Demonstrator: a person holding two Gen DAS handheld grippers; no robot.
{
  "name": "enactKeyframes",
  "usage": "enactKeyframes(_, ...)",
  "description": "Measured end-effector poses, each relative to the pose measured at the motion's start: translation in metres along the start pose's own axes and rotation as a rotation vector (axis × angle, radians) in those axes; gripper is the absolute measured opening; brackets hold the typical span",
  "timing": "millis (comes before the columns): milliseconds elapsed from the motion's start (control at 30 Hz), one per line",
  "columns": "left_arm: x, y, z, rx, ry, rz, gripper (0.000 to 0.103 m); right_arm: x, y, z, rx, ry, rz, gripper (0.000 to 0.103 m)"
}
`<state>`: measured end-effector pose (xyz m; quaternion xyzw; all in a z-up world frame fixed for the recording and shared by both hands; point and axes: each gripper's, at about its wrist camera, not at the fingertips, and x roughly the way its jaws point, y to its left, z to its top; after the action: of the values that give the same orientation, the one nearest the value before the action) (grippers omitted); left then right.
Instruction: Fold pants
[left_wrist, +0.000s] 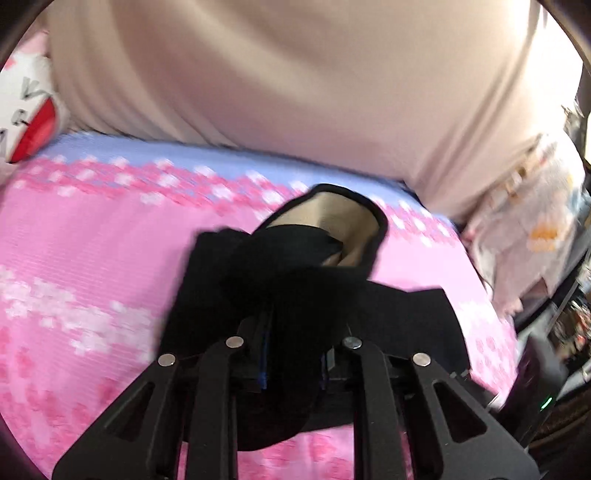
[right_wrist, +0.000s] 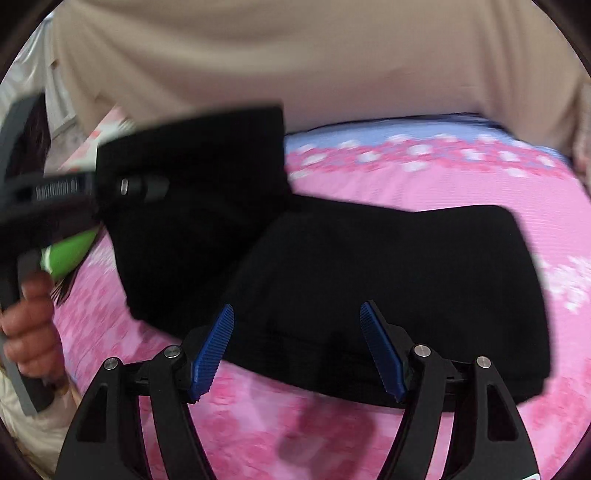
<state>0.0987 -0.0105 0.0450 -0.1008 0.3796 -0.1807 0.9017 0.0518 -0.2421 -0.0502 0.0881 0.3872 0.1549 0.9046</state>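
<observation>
The black pants (right_wrist: 388, 277) lie folded on the pink flowered bedsheet (right_wrist: 443, 184). One end of them is lifted off the bed at the left, where my left gripper (right_wrist: 122, 192) is shut on the fabric. In the left wrist view the cloth (left_wrist: 295, 280) drapes over my left gripper (left_wrist: 291, 332) and hides its fingertips, and a tan inner lining (left_wrist: 332, 218) shows. My right gripper (right_wrist: 297, 321) stands open just over the near edge of the folded part. Its blue pads (right_wrist: 214, 347) are apart and hold nothing.
A person in a beige top (left_wrist: 295, 92) stands close behind the bed, and a hand (right_wrist: 29, 325) holds the left gripper's handle. A white and red cushion (left_wrist: 29, 110) lies at the far left. Cluttered items (left_wrist: 535, 229) sit past the bed's right edge.
</observation>
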Motion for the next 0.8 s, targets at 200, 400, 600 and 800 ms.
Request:
enactKeyframes(200, -0.032, 0.016, 0.008, -0.022, -0.040, 0.005, 0.017, 0.063, 0.031, 0.003, -0.127, 0.061, -0.097, 0.033)
enactKeyframes(400, -0.049, 0.010, 0.015, -0.012, -0.067, -0.039, 0.017, 0.062, 0.035, 0.026, -0.066, 0.040, -0.040, 0.011)
enactKeyframes(600, -0.046, -0.016, 0.014, 0.018, -0.047, -0.062, 0.017, 0.083, 0.045, 0.021, -0.066, 0.083, 0.075, 0.035)
enactKeyframes(800, -0.020, -0.090, -0.002, 0.151, 0.010, -0.144, 0.017, -0.033, -0.051, 0.011, 0.130, -0.110, -0.026, 0.063)
